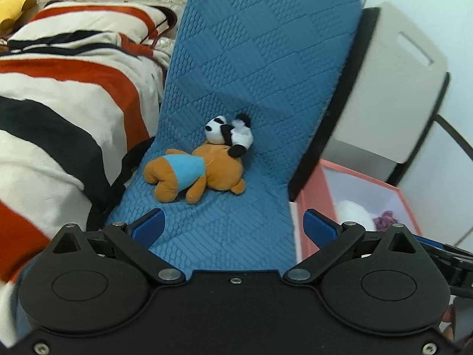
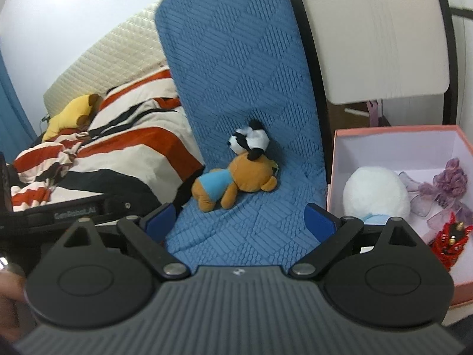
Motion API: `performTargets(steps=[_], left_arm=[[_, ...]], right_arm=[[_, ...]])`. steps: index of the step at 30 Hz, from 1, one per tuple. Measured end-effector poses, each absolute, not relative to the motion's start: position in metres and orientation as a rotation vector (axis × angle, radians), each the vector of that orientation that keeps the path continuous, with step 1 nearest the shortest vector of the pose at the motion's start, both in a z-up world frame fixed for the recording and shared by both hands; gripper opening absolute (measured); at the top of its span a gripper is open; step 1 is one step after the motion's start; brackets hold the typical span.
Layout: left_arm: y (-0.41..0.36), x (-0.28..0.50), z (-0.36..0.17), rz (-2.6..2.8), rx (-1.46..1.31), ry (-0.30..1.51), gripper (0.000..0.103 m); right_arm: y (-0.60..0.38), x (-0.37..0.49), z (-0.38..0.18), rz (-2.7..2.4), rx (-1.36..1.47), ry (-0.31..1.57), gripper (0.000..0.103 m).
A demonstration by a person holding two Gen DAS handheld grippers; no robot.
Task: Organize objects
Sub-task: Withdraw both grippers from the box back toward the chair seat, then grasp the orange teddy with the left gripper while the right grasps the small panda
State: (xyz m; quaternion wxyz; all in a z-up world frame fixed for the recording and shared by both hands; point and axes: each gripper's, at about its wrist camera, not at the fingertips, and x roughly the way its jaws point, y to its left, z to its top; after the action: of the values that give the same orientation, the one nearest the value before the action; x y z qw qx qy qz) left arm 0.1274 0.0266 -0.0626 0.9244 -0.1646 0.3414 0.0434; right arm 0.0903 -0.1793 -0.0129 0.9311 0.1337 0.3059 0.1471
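Observation:
An orange plush bear in a light-blue shirt lies on its side on the blue quilted chair seat. A small panda plush rests on top of it against the backrest. My left gripper is open over the front of the seat, short of the toys, nothing between its blue pads. My right gripper is likewise open and empty, just before the bear. A pink box beside the chair holds a white plush.
A bed with a striped red, black and white quilt lies left of the chair, a yellow plush at its head. The box also contains purple ribbon and a red trinket. A white panel stands behind.

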Motion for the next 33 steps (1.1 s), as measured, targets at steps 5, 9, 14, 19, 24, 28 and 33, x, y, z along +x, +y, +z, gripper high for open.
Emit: performTargets(steps=[5, 9, 14, 19, 24, 28, 33], left_arm=[[0.050, 0.176, -0.094, 0.117, -0.367, 0.725, 0.100], [0.065, 0.211, -0.114, 0.119, -0.351, 0.747, 0.100], [0.078, 0.248, -0.138, 0.103, -0.351, 0.790, 0.100], [0.082, 0.286, -0.163, 0.089, -0.331, 0.872, 0.100], [0.092, 0.318, -0.179, 0.082, -0.306, 0.916, 0.100], [0.100, 0.342, -0.192, 0.113, -0.231, 0.949, 0.100], [0.108, 0.366, -0.208, 0.107, -0.214, 1.001, 0.100]], right_arm=[[-0.178, 0.131, -0.032, 0.276, 0.298, 0.625, 0.095], [-0.173, 0.165, -0.045, 0.268, 0.303, 0.612, 0.095], [-0.159, 0.209, -0.060, 0.279, 0.334, 0.603, 0.095], [-0.146, 0.256, -0.077, 0.300, 0.363, 0.653, 0.095], [-0.138, 0.300, -0.089, 0.291, 0.346, 0.673, 0.095], [-0.135, 0.335, -0.094, 0.310, 0.336, 0.706, 0.095], [-0.130, 0.373, -0.099, 0.309, 0.321, 0.734, 0.095]])
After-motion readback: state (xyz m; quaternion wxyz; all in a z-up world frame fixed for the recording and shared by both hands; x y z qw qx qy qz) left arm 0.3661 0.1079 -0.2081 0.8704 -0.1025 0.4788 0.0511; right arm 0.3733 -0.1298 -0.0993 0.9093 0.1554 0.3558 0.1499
